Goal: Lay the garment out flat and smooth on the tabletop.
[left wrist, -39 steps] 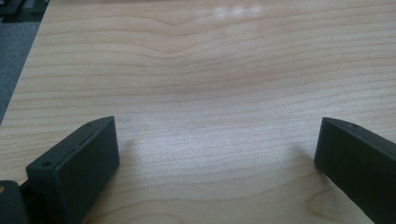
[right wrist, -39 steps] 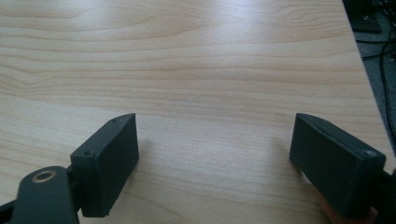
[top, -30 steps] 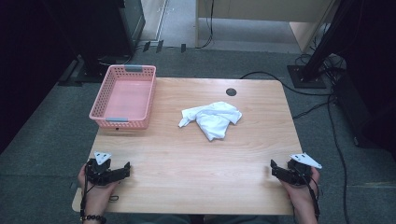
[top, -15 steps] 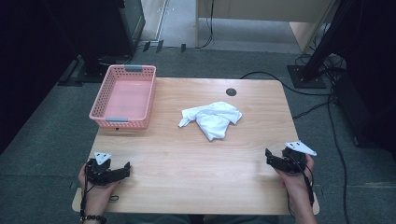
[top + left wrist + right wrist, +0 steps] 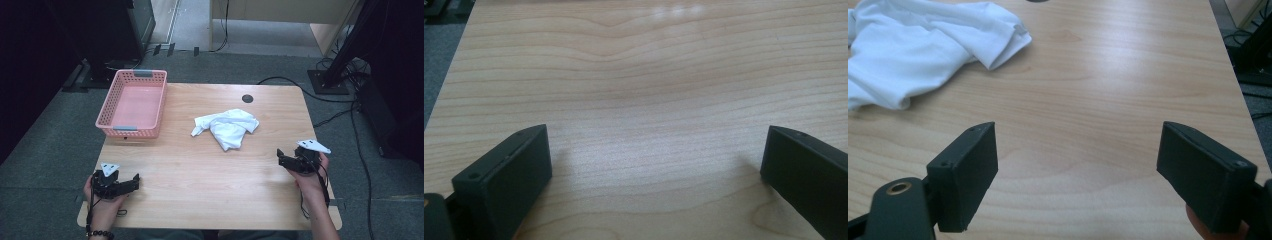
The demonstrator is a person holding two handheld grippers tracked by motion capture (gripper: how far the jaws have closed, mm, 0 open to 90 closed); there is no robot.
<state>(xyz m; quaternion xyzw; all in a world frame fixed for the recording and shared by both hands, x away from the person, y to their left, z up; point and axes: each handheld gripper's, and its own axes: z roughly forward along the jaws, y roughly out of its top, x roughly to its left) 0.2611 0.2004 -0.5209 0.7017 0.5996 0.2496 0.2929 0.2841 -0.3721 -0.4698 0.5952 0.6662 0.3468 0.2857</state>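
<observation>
- A crumpled white cloth (image 5: pixel 227 127) lies near the middle of a pale wooden table (image 5: pixel 200 175), slightly toward the far right, touching nothing else.
- The right gripper (image 5: pixel 281 158), held in a hand at the table's right edge, points toward the cloth but remains well apart from it; its jaws stand wide apart with only bare wood between them. In the right gripper view the cloth (image 5: pixel 923 47) fills the upper left corner.
- The left gripper (image 5: pixel 134 181) sits low at the near left corner of the table, jaws likewise spread, with bare wood grain between them in the left gripper view.
- A pink slotted basket (image 5: pixel 106 120) rests at the table's far left corner, empty inside, well apart from the cloth.
- A round dark cable port (image 5: pixel 247 98) is set into the tabletop near the far edge.
- Grey carpet (image 5: pixel 50 165) surrounds the table; black cables (image 5: pixel 285 82) trail across it, and dark equipment stands at the room's left and right.
</observation>
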